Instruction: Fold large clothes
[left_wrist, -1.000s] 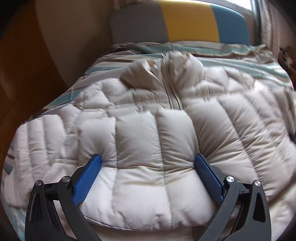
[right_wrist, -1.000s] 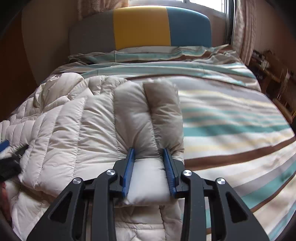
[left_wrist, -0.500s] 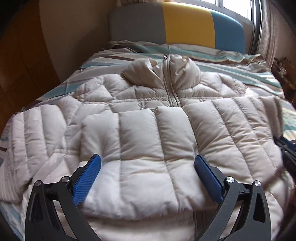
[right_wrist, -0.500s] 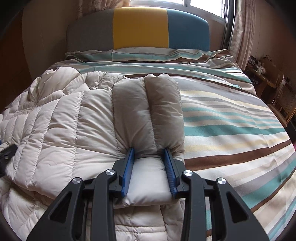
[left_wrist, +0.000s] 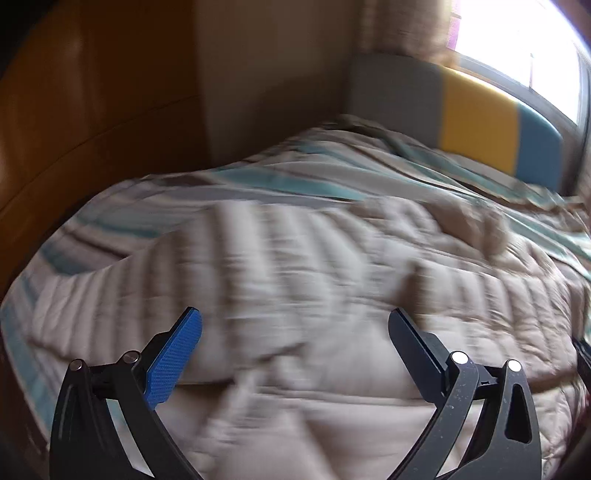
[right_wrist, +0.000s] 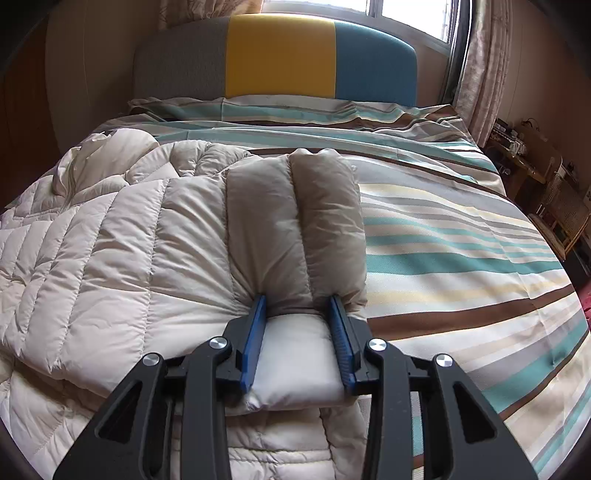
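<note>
A large cream quilted puffer jacket (right_wrist: 110, 236) lies spread on a striped bed; it shows blurred in the left wrist view (left_wrist: 332, 266). My right gripper (right_wrist: 297, 306) is shut on the jacket's folded sleeve (right_wrist: 295, 221), which lies across the jacket's right side. My left gripper (left_wrist: 293, 319) is open and empty, held above the jacket's left part, its blue pads (left_wrist: 173, 354) wide apart.
The striped duvet (right_wrist: 461, 236) covers the bed to the right of the jacket. A grey, yellow and blue headboard (right_wrist: 280, 55) stands at the far end under a window. A wooden wall (left_wrist: 74, 129) lies left. Cluttered furniture (right_wrist: 546, 192) stands at the right.
My left gripper has swung left and lifted away from the jacket's hem, so its view is now blurred. My right gripper keeps its hold on the sleeve, almost unmoved.
</note>
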